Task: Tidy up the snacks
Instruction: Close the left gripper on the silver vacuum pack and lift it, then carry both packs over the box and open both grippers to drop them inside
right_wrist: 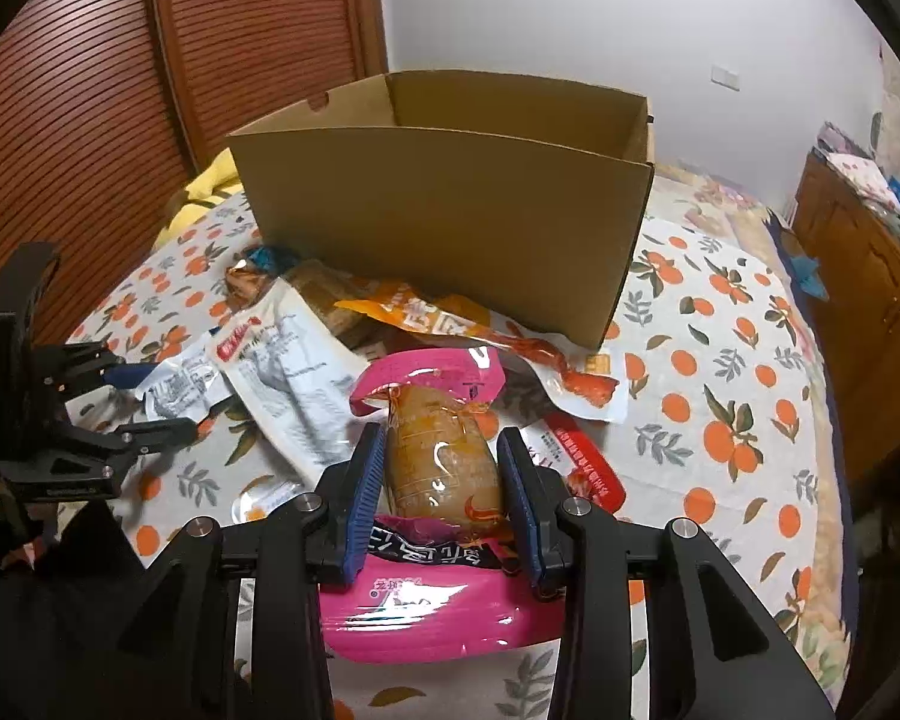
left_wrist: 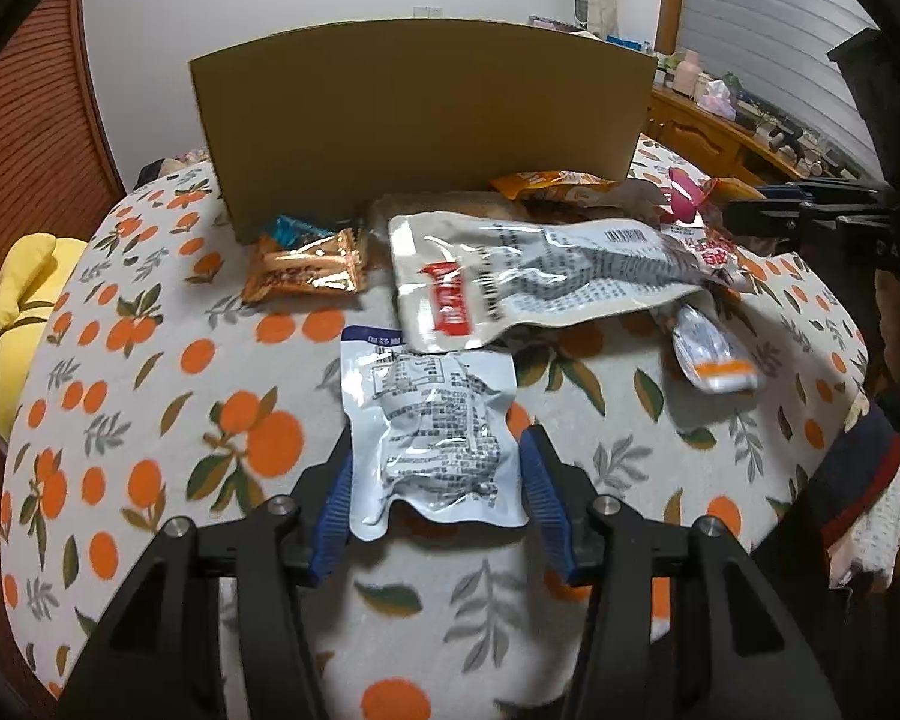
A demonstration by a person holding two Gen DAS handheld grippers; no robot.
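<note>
Right tongs (right_wrist: pixel 444 480) are pinching the pink-wrapped snack (right_wrist: pixel 444 468) just clear of the orange-print bedspread (right_wrist: pixel 720 420), ready to carry it toward twelve o'clock and drop it over the wall of the cardboard box (right_wrist: pixel 450 210). Left tongs (left_wrist: pixel 435 480) sit spread around the white vacuum pouch (left_wrist: pixel 432 420), pads just short of its edges. Only the right view shows the box's open interior.
</note>
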